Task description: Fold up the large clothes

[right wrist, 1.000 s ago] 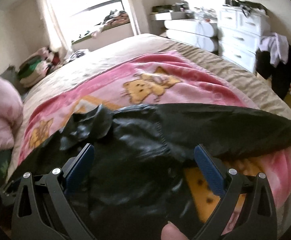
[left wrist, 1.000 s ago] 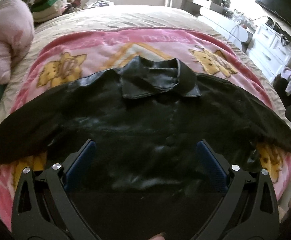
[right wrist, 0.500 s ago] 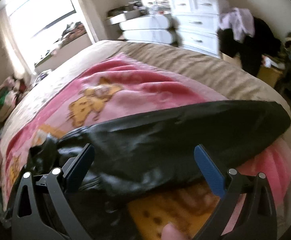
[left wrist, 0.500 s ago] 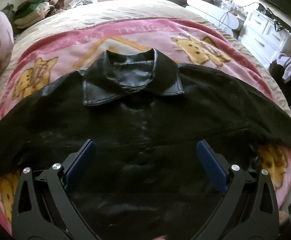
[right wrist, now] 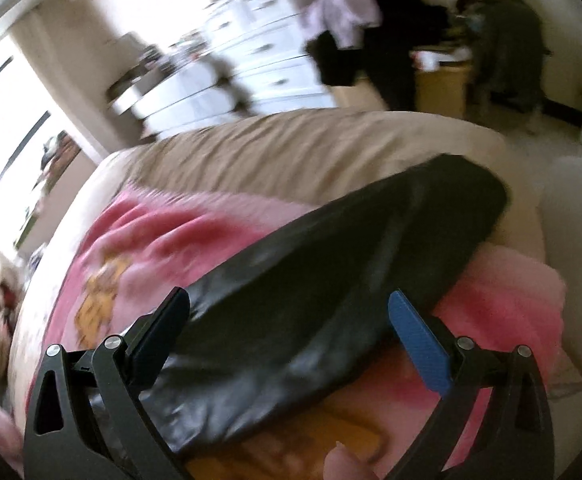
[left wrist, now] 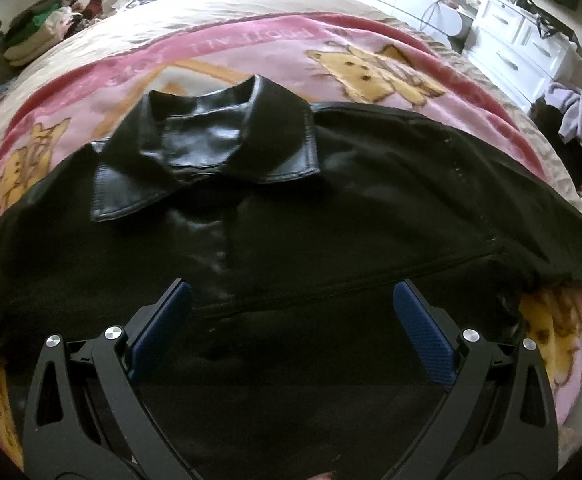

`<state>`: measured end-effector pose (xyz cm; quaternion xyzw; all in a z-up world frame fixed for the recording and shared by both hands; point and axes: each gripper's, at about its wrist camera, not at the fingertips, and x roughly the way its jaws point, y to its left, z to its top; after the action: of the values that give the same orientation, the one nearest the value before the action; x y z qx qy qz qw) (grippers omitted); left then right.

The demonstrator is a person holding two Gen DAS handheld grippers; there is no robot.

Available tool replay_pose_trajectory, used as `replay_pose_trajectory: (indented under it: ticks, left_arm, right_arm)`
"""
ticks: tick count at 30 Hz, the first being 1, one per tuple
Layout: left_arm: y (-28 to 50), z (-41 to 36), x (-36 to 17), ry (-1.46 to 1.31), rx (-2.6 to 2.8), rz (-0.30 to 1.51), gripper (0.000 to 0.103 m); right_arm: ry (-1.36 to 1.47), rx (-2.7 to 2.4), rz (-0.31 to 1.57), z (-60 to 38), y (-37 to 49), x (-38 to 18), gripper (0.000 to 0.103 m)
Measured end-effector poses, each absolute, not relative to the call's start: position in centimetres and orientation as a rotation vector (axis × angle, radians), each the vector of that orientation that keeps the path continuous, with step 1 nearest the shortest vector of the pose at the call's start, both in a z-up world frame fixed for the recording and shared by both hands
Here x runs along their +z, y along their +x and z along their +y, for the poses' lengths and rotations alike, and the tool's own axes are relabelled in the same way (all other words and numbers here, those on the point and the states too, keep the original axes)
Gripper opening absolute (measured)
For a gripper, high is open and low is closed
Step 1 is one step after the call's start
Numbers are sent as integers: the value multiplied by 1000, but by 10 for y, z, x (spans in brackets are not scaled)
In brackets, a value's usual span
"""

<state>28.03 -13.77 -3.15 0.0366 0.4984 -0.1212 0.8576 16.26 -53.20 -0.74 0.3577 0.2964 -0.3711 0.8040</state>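
Observation:
A black leather jacket lies spread flat, front up, on a pink cartoon blanket. Its collar points away from me and both sleeves stretch out sideways. My left gripper is open and empty, hovering over the jacket's chest. My right gripper is open and empty above the jacket's right sleeve, whose cuff reaches the bed's edge. The right wrist view is blurred by motion.
The beige bedspread shows beyond the blanket. White drawers stand to the right with clothes hanging by them. A pile of folded clothes sits at the far left. A yellow box stands on the floor.
My left gripper has moved forward over the jacket, closer to the collar. My right gripper has swung right along the sleeve toward its cuff. Both stayed open.

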Motion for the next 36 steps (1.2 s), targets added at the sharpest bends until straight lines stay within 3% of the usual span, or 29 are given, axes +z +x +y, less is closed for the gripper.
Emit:
replay_pose_trajectory:
  ticks: [14, 15, 17, 19, 22, 36]
  left_arm:
    - [296, -170, -51, 101, -273, 1085, 95]
    - [296, -169, -51, 102, -269, 1088, 95]
    - [295, -168, -49, 100, -264, 1091, 95]
    - [293, -164, -43, 95, -271, 1082, 95]
    - [292, -157, -31, 87, -272, 1065, 95]
    - [302, -102, 23, -43, -260, 1003, 95]
  right_arm:
    - [980, -924, 650, -598, 153, -52, 99]
    - [995, -912, 636, -602, 153, -55, 96]
    - [1005, -909, 593, -607, 150, -56, 73]
    - [1017, -873, 554, -611, 149, -57, 30]
    - [1037, -788, 481, -611, 146, -51, 14]
    - [850, -246, 192, -523, 174, 45, 8]
